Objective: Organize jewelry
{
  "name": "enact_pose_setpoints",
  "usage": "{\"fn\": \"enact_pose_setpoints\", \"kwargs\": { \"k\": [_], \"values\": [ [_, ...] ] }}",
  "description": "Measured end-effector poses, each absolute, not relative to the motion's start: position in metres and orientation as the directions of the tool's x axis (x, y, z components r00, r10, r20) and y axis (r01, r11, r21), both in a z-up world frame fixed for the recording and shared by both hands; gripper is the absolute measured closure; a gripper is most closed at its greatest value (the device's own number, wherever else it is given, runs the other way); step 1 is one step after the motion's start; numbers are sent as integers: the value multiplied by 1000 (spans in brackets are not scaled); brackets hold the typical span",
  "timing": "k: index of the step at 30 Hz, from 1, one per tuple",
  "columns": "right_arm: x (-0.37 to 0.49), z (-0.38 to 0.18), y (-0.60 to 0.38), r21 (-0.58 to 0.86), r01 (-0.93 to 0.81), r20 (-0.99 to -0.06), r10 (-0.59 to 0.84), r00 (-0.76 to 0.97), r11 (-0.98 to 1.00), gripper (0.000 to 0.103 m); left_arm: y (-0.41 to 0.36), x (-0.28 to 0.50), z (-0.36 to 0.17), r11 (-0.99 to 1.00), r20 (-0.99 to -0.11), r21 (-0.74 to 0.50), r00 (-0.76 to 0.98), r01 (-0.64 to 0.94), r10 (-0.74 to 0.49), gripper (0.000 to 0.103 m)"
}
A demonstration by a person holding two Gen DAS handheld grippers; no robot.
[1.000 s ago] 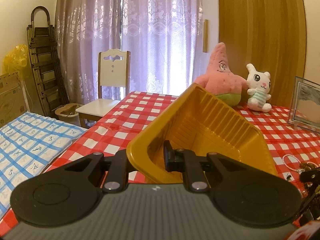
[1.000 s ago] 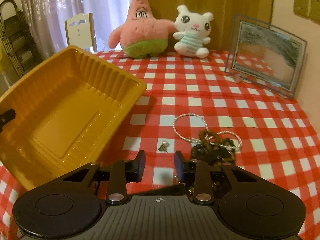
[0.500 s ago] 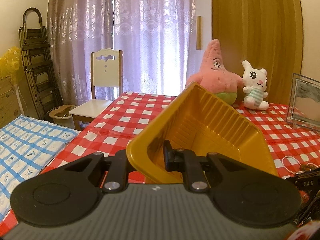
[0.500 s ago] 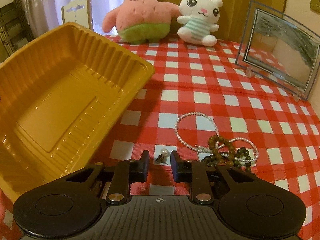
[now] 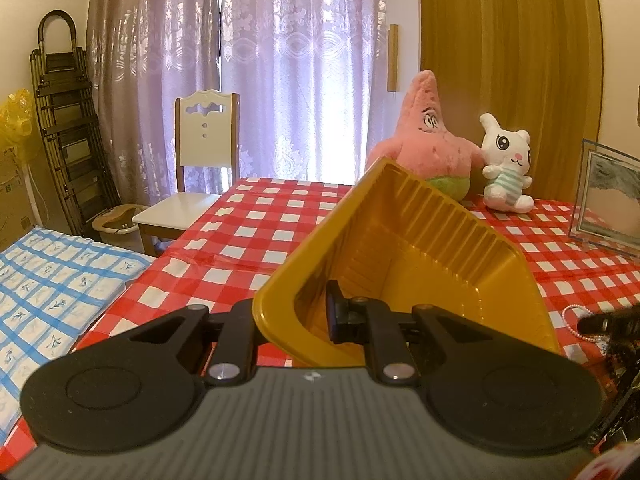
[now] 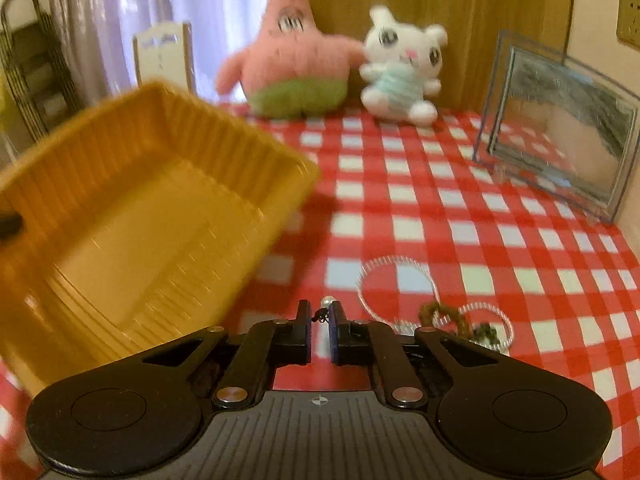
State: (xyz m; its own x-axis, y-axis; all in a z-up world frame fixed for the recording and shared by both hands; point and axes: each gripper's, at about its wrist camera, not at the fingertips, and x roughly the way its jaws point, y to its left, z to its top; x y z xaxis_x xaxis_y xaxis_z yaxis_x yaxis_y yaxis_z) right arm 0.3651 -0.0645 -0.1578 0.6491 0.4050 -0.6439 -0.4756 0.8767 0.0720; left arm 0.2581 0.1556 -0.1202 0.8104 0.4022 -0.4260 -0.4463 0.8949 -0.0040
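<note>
Right at the tips of the right gripper (image 6: 320, 316) sits a small pearl earring (image 6: 326, 307), its pearl head peeking just past the fingertips and its dark hook end lying between them. The jaws have just been closing and now stand narrow around it; whether the pads already press on the earring cannot be told, as the view is blurred. The earring's long axis runs roughly along the line of the fingers, pearl end pointing away from the claw.

Just to the right of that claw, and slightly further out, a white pearl bracelet (image 6: 396, 276) lies in loops on the red checked tablecloth (image 6: 440, 208), tangled with a dark bead bracelet (image 6: 460, 320).

To the claw's left, the yellow plastic tray (image 6: 132, 220) is tilted toward it, its long axis running away toward the far left. The left gripper (image 5: 292, 312) holds the tray's near corner, one finger inside the wall and one outside, clamped on the rim.

As for progress, the tray looks empty, so nothing seems sorted yet; earring and both bracelets remain to go in.

Farthest away stand a pink starfish plush (image 6: 292, 60), a white bunny plush (image 6: 400, 68) and a glass picture frame (image 6: 560, 128)
</note>
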Motion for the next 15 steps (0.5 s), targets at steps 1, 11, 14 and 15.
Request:
{"fn": "enact_pose_setpoints", "kwargs": {
  "k": [1,11,14,15],
  "values": [
    [362,-152,-62,90,-493,-627,434,647,865,95,155,259,-120,895,-426,-4,810,-446,402,89],
    [338,-155,-21,153,-638,-639,568,519,755,95,154,257,-118,903,-431,-10,816,-430,384,91],
    [335,-164,-15,155,-650,-661,567,492,744,94,154,255,-118,904,-437,-12,815,-428,380,91],
    [333,-166,-13,153,-659,-666,569,482,737,94,155,255,-119,904,-439,-15,815,-428,379,92]
  ]
}}
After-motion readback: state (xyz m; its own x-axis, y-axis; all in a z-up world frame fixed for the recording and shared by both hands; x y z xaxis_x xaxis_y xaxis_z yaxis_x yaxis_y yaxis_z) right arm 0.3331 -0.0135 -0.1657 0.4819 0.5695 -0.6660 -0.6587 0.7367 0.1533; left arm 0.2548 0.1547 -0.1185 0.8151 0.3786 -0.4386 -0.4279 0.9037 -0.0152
